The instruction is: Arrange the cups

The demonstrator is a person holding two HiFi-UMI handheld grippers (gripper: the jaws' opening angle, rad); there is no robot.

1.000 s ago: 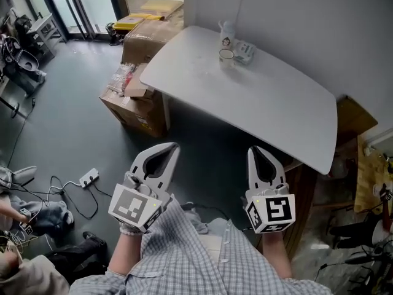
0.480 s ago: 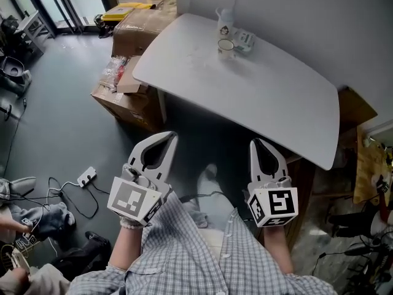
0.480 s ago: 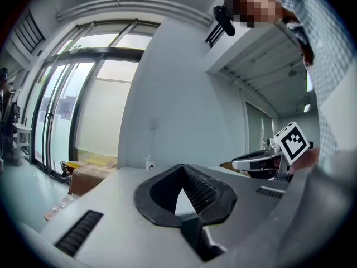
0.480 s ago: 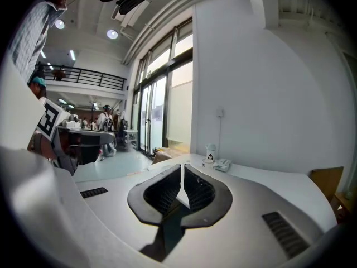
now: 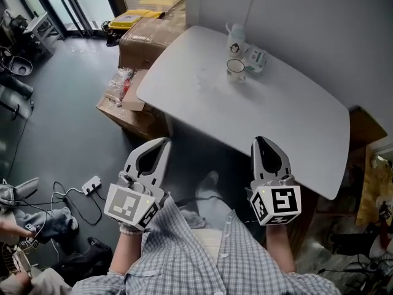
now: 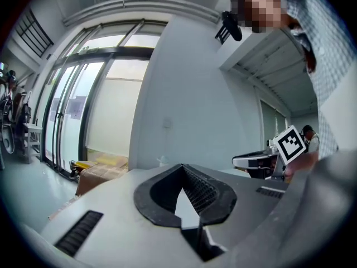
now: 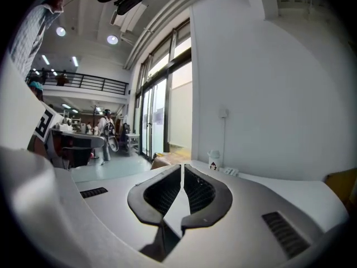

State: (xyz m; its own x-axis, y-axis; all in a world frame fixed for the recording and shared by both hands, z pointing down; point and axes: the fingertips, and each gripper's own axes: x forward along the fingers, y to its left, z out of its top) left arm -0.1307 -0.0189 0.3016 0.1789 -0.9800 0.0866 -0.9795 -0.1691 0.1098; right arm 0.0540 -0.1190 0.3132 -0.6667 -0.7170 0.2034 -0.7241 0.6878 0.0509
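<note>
Three cups stand together at the far side of the white table (image 5: 276, 112), near the wall: a tall white cup with a small picture (image 5: 235, 39), a short open cup (image 5: 235, 69) in front of it, and a pale one (image 5: 255, 58) lying to the right. Both grippers are held low, short of the table's near edge and far from the cups. My left gripper (image 5: 163, 142) is shut and holds nothing. My right gripper (image 5: 260, 141) is also shut and empty. The right gripper view shows the tall cup (image 7: 213, 160) small beyond the closed jaws.
Cardboard boxes (image 5: 147, 32) sit on the floor left of the table, one open (image 5: 132, 106) under its corner. A power strip (image 5: 91, 182) and cables lie on the floor at left. A wooden cabinet (image 5: 363, 123) stands past the table's right end.
Both grippers stay shut and low before the table. The head view has swung a little, so the table and cups now sit slightly lower and further right in the frame.
</note>
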